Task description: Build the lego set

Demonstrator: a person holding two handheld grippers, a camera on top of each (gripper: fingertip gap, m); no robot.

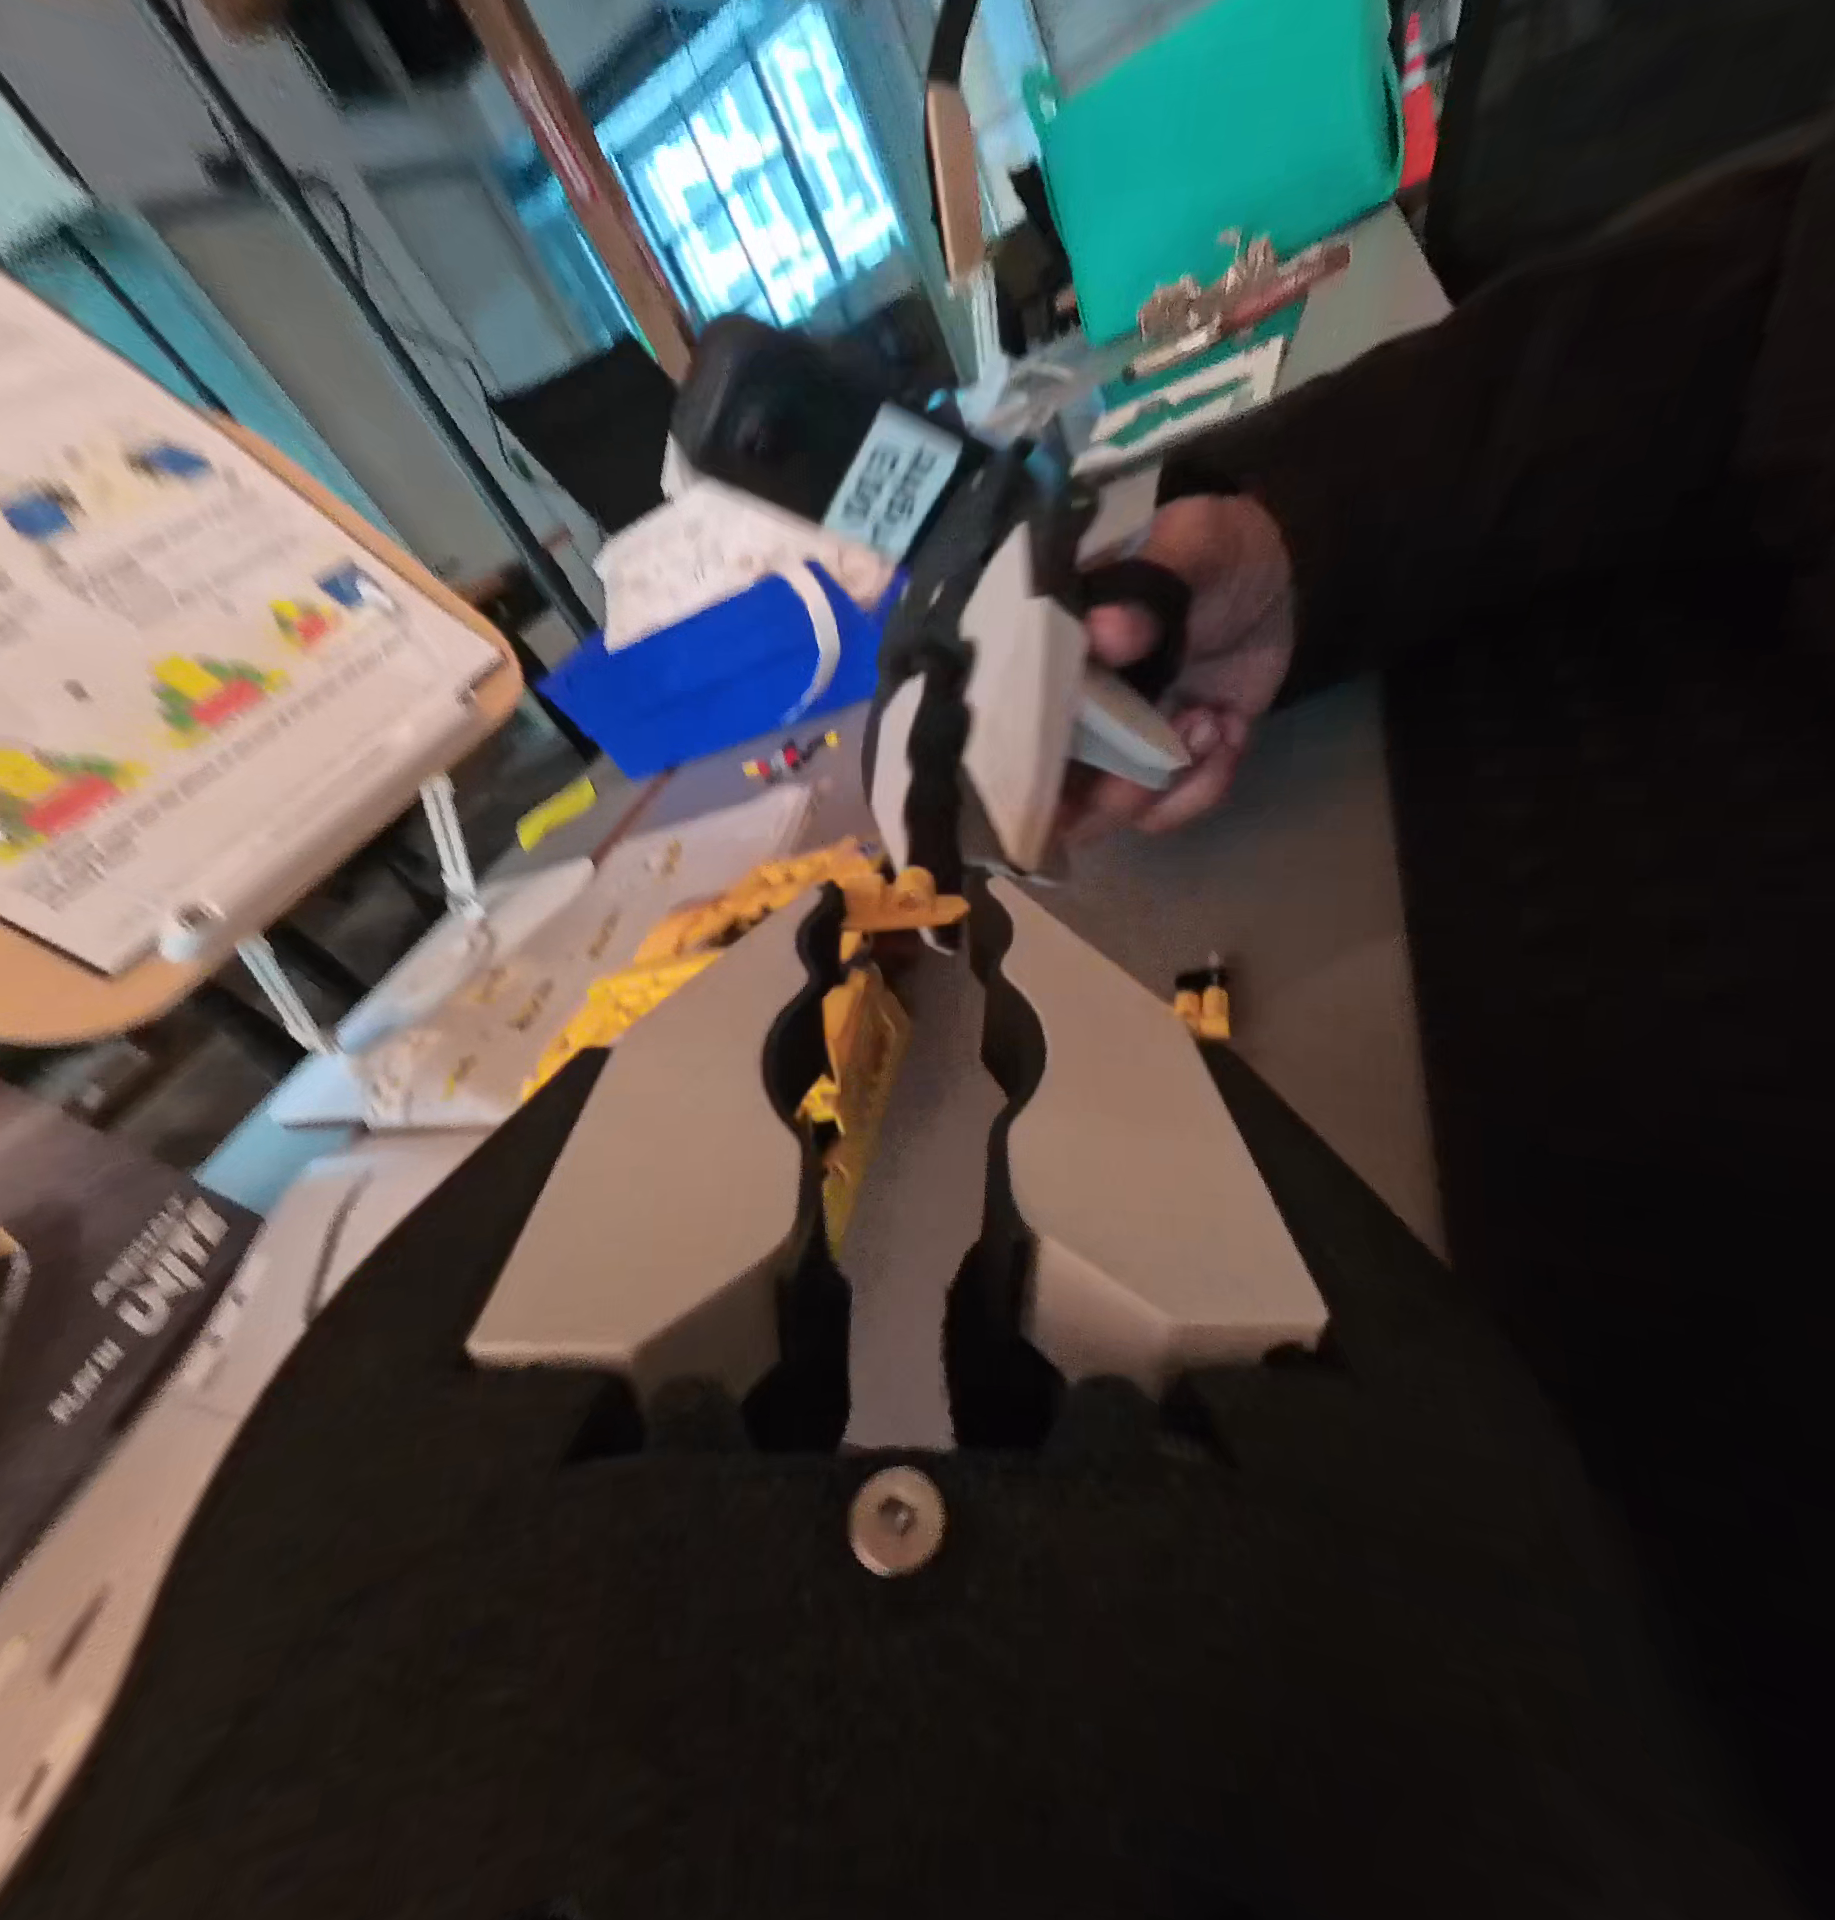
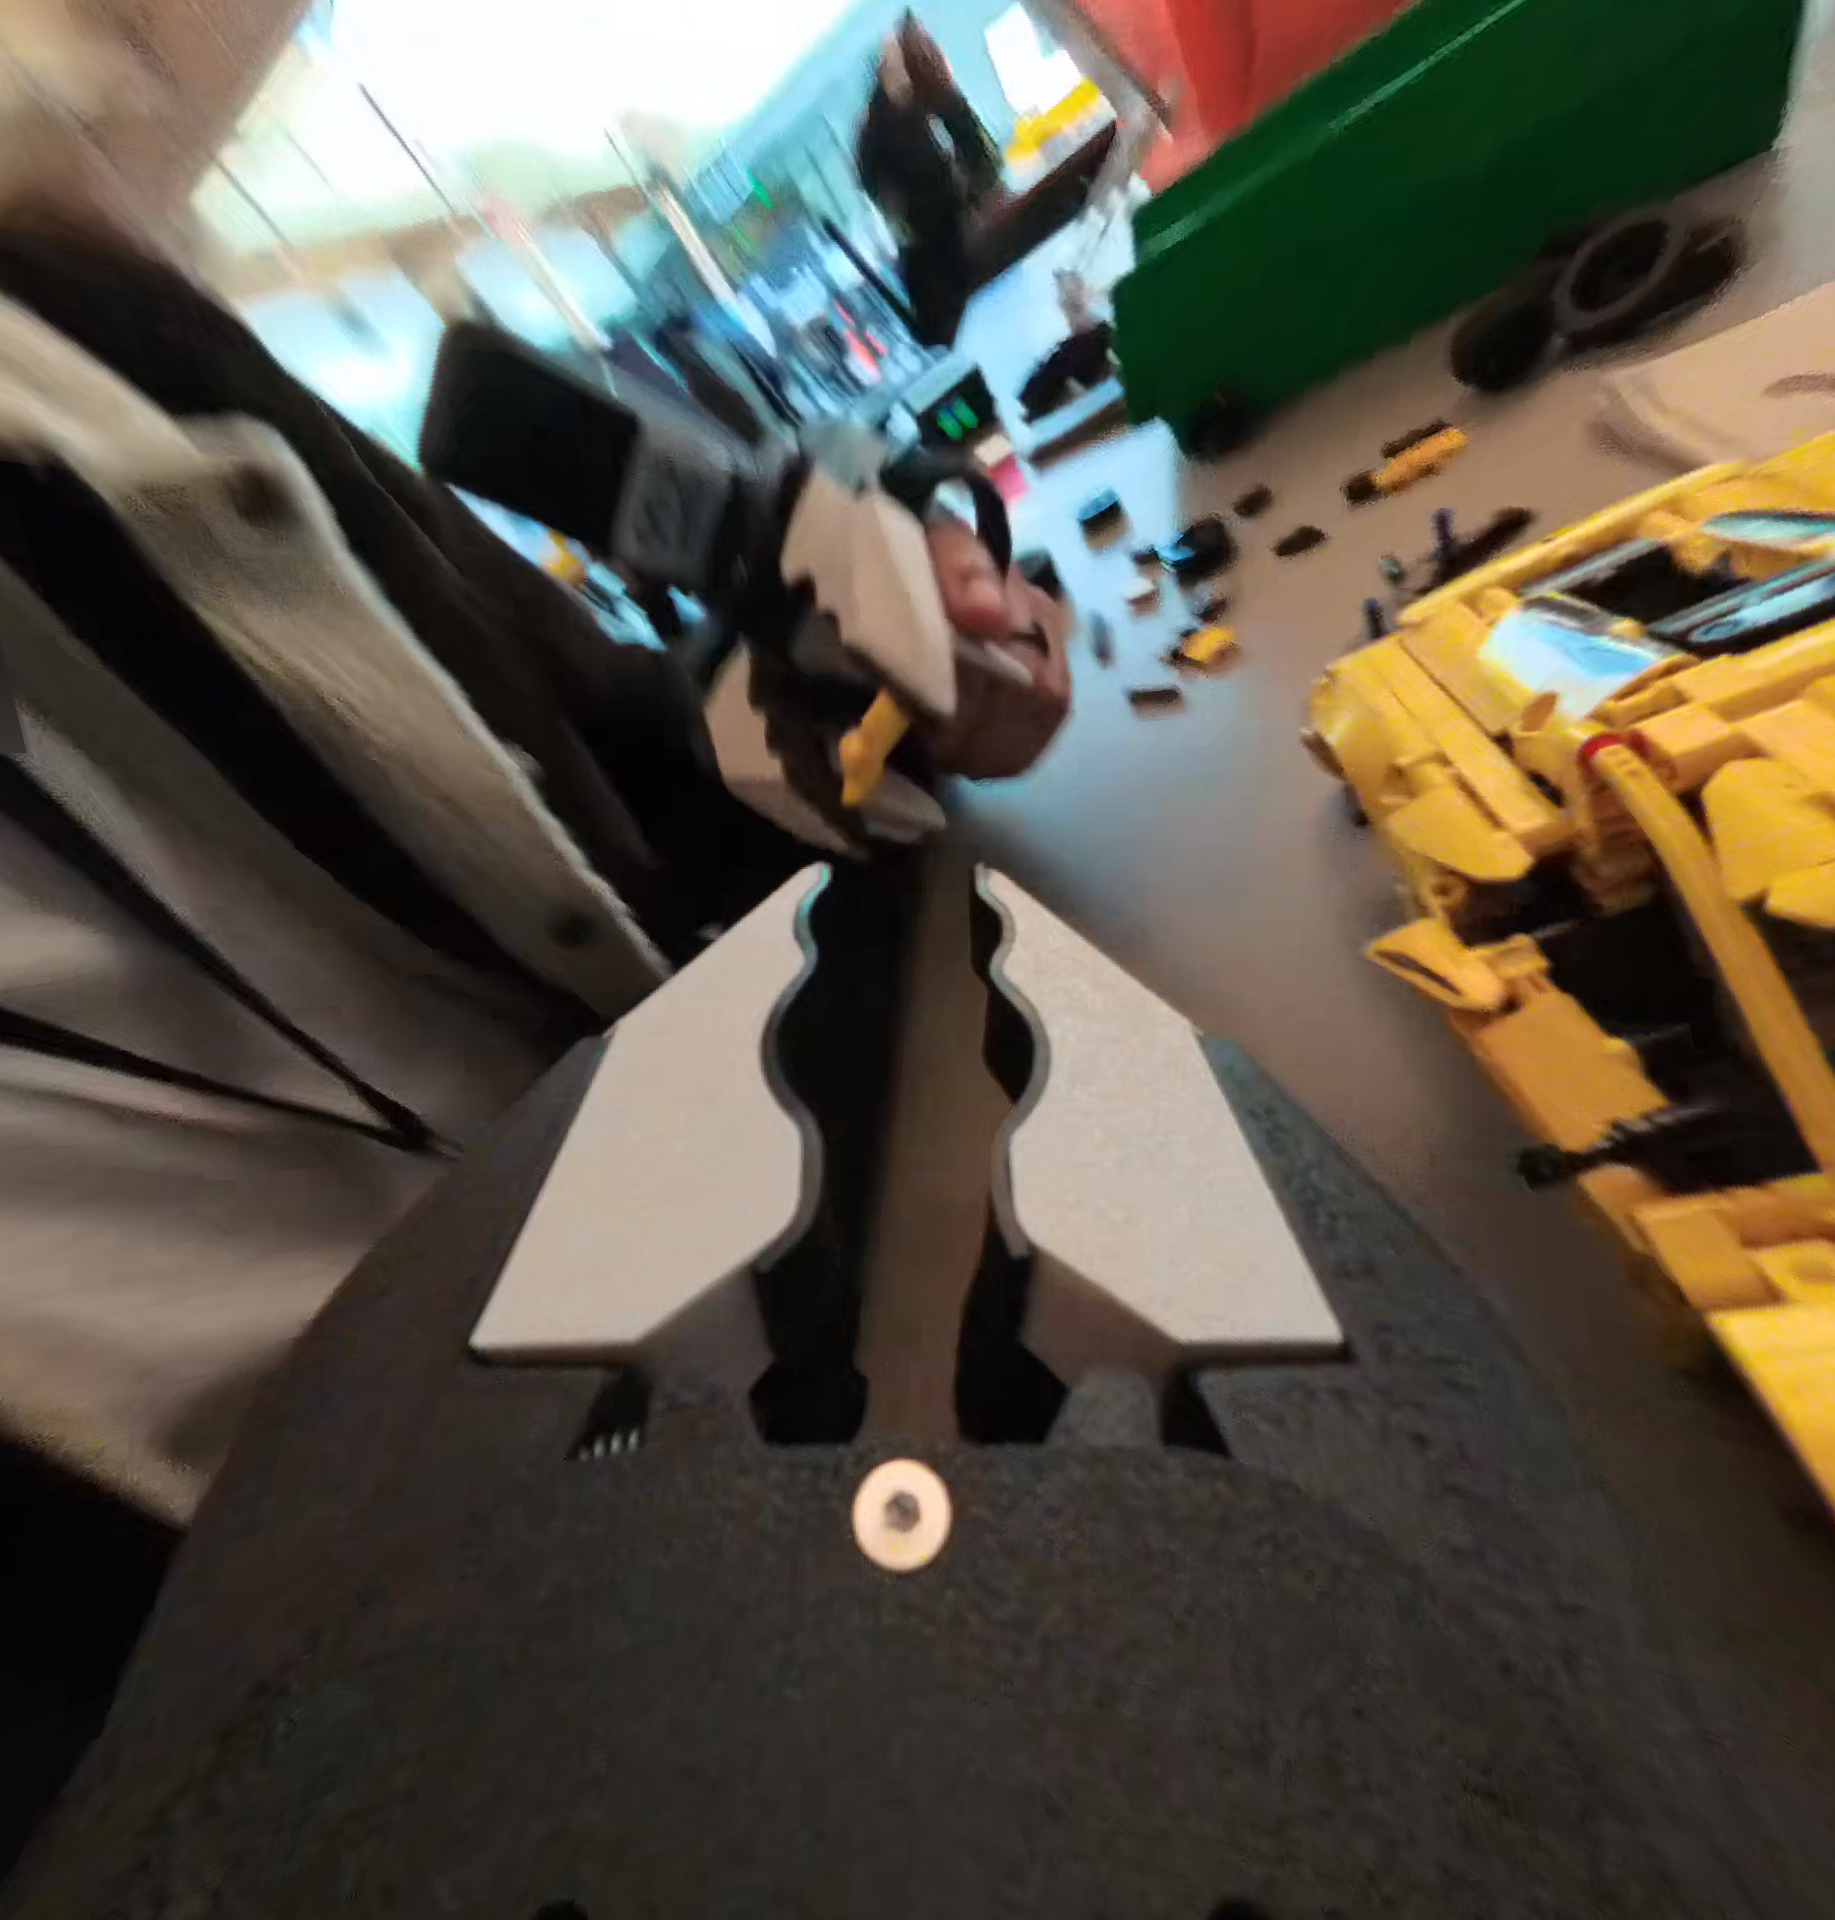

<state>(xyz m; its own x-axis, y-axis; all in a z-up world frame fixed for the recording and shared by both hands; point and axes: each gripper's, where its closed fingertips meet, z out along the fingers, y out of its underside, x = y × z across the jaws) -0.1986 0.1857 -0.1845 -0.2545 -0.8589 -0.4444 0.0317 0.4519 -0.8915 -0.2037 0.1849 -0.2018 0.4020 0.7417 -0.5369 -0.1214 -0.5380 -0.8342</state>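
My left gripper (image 1: 908,894) is shut on a long yellow lego piece (image 1: 856,1070) that lies against its left finger, above the grey table. In the right wrist view the left gripper (image 2: 882,821) shows with the yellow piece (image 2: 871,738) sticking out between its fingers. My right gripper (image 2: 902,873) is slightly open and empty. It faces the left gripper tip to tip, and in the left wrist view the right gripper (image 1: 939,873) hangs just beyond my left fingertips. The partly built yellow lego car (image 2: 1619,831) stands to the right, and also shows in the left wrist view (image 1: 684,935).
Loose small black and yellow pieces (image 2: 1204,644) lie on the table, with black tyres (image 2: 1619,281) by a green bin (image 2: 1412,208). An instruction board (image 1: 165,644) stands at left. There are also a blue box (image 1: 705,665), an open booklet (image 1: 456,1018) and a small yellow-black piece (image 1: 1204,997). My left and right fingertips are right by each other.
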